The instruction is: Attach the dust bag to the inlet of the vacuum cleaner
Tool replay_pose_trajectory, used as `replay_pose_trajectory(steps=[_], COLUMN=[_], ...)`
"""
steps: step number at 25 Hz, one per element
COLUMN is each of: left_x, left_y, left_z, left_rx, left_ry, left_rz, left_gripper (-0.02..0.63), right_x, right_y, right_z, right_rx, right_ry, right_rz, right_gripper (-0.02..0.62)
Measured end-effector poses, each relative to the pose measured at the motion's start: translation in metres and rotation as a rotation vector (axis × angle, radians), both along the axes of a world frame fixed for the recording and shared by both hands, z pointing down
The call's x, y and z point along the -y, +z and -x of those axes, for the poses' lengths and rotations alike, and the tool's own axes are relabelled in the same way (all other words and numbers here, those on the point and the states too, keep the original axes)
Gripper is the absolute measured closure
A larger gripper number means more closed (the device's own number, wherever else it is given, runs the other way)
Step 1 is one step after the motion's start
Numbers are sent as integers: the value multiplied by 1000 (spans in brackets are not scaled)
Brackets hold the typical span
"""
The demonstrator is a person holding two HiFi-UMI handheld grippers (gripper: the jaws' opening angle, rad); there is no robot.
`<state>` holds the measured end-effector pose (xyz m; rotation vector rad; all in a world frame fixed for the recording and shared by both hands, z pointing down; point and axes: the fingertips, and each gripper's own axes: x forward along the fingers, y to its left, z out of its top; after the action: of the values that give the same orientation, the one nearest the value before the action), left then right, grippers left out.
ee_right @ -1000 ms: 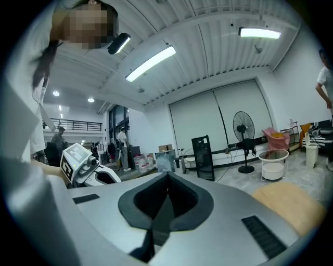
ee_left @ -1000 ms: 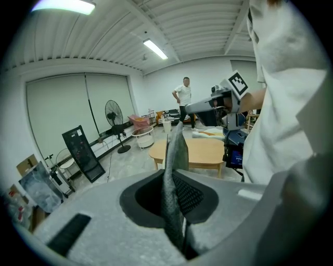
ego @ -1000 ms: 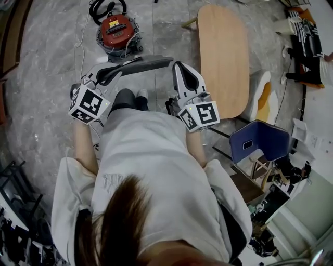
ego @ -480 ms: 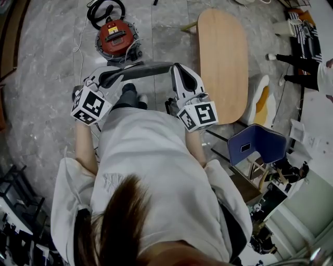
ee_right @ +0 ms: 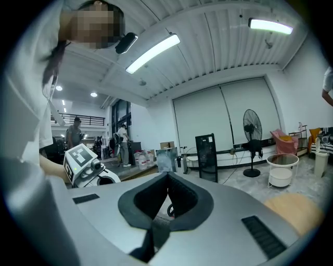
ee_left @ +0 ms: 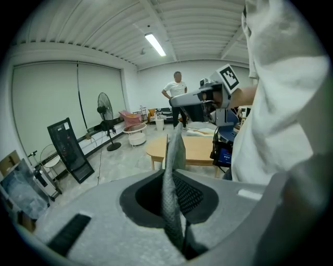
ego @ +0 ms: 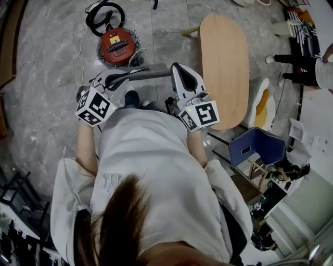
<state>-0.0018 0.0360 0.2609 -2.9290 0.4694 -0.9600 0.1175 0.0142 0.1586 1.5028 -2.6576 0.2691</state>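
Note:
The grey dust bag hangs stretched between my two grippers in front of my body. My left gripper is shut on its left end; in the left gripper view the mesh fabric rises from between the jaws toward the right gripper. My right gripper is shut on the bag's right end, and a dark strip of the bag shows low between its jaws. The red round vacuum cleaner stands on the floor just beyond the bag, with its black hose coiled behind it.
A long oval wooden table stands right of the right gripper. A blue chair is at the lower right. A white cable runs over the stone floor left of the vacuum. A standing person, a fan and a black panel are farther off.
Both grippers have carried the stretched bag forward toward the vacuum cleaner, which now lies closer to them in the head view. The left gripper has drifted slightly right. Both grips are unchanged.

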Motion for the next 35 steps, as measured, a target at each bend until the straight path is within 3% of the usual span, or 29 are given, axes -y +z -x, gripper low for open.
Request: replay_pose_trajectory(steps=[12,17,21,35], left_x=[14,22,22,19], left_y=[23,30,45,178], left_z=[0,-10,-17,-36], left_rx=[1,15,45,94], left_ry=[-22,-52,-66,-88], left_rz=[83,102,118,269], left_gripper=[569,569,569,569], right_x=[29,42,44,19], right_y=[16,25,53,235], right_z=[13,17,31,57], right_rx=[-23,-56,-169,-602], right_ry=[-118,-234,-421,-926], right_rz=[35,63,124,330], right_gripper=[589,539,467,388])
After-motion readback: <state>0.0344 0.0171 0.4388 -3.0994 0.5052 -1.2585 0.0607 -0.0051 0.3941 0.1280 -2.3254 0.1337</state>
